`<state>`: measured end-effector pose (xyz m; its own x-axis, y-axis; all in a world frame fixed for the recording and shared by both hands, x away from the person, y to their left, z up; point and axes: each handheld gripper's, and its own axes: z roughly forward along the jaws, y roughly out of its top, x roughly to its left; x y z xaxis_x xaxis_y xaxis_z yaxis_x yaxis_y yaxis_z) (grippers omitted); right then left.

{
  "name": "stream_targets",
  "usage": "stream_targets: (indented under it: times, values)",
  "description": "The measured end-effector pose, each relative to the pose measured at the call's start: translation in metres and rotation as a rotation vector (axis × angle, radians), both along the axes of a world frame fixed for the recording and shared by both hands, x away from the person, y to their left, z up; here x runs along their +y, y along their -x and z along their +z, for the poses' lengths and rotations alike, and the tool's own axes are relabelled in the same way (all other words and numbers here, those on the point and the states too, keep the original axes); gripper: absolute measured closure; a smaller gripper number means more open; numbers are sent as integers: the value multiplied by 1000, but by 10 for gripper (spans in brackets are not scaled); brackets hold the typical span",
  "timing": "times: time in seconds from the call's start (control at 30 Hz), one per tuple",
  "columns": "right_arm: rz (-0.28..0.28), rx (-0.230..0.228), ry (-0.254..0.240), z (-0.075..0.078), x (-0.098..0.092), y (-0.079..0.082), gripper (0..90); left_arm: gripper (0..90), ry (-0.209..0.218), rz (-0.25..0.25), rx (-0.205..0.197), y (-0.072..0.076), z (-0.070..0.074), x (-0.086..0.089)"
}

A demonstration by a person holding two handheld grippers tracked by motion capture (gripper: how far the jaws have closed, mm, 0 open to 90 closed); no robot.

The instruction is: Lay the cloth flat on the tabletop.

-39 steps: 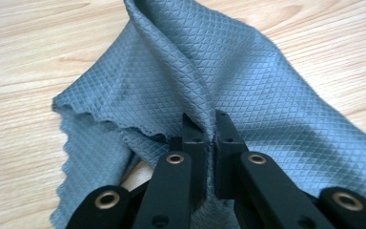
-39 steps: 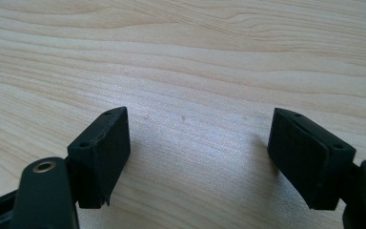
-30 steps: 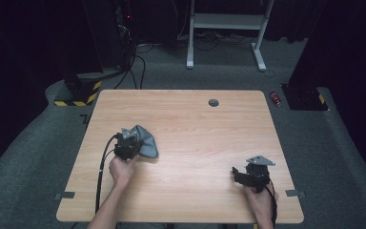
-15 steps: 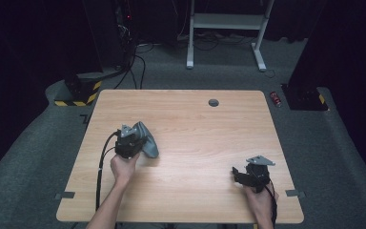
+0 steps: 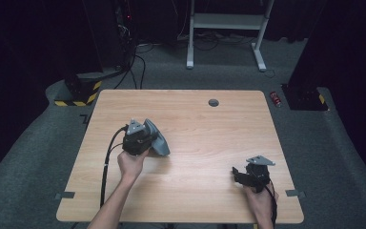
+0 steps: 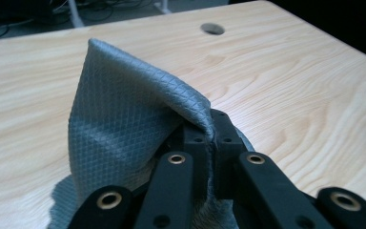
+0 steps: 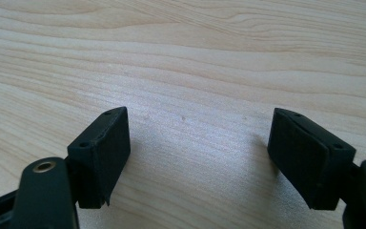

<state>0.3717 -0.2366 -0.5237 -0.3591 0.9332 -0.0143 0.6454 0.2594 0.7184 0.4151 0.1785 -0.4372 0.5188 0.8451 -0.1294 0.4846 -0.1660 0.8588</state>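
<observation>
I see the wooden table spanning the centre of the high view, its light grain running left to right, with dark carpet around it on all sides. Left of centre in that view lies the grey cloth, a quilted fabric with a diamond pattern; one part of it is lifted off the wood while its lower edge lies toward the table. In the left gripper view the cloth rises as a peaked fold from the bottom centre of the frame up to the upper left, and bare wood shows to the right of it. The left gripper sits in my left hand, left of centre in the high view, with its cable looping down along the forearm. Its jaws are clenched on the cloth: in the left gripper view the two black pads meet with the fabric pinched between them. The right gripper rests low at the lower right of the high view, held by my right hand. In the right gripper view its jaws stand wide apart, released, with plain wood between them. A small round grommet hole sits near the top edge of the table.
</observation>
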Motion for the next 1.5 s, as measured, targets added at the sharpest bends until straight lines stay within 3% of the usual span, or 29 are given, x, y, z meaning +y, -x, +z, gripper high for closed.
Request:
stream_targets:
  times: [0.4,0.67,0.87,1.07,1.5]
  values:
    - [0,0,0,0,0,0,221,876,28,-124,-21,2,11,-41]
    - [0,0,0,0,0,0,221,876,26,-181,-27,1,13,-65]
    - [0,0,0,0,0,0,221,874,50,-227,-39,2,19,-82]
    - [0,0,0,0,0,0,221,868,47,-242,-13,1,9,-87]
    - [0,0,0,0,0,0,221,815,-34,-216,96,-3,-27,-81]
